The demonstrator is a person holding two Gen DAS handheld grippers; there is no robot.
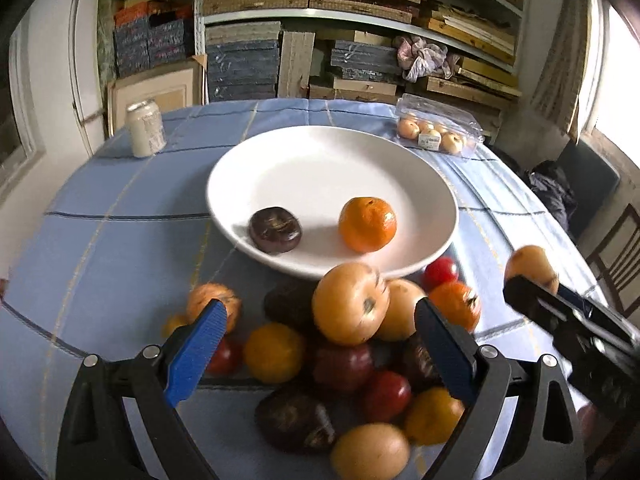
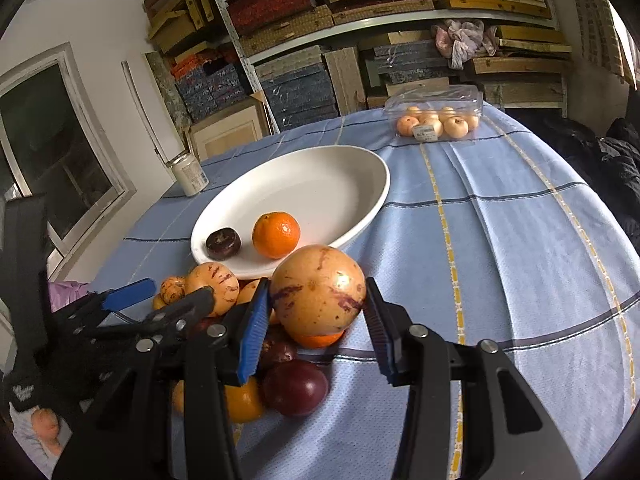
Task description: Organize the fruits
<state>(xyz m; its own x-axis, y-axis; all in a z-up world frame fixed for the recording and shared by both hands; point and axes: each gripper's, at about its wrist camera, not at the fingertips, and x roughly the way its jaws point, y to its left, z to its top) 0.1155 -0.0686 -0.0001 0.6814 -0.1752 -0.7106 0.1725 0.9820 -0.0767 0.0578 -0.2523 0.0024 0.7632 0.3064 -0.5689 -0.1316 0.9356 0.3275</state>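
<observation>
A white plate (image 1: 320, 152) holds a dark purple fruit (image 1: 275, 229) and an orange (image 1: 367, 229); the plate also shows in the right wrist view (image 2: 320, 176). A pile of several mixed fruits (image 1: 320, 360) lies in front of the plate. My left gripper (image 1: 320, 324) is open above the pile, around a yellow-orange fruit (image 1: 350, 303) without touching it. My right gripper (image 2: 316, 320) is shut on a yellow fruit with purple streaks (image 2: 318, 290), held above the pile; it also shows in the left wrist view (image 1: 530, 266).
A pale can (image 1: 146, 129) stands at the back left of the blue checked tablecloth (image 2: 500, 240). A clear plastic box of small fruits (image 2: 436, 120) sits at the back right. Shelves of stacked boxes stand behind. A chair (image 1: 618, 252) is at the right.
</observation>
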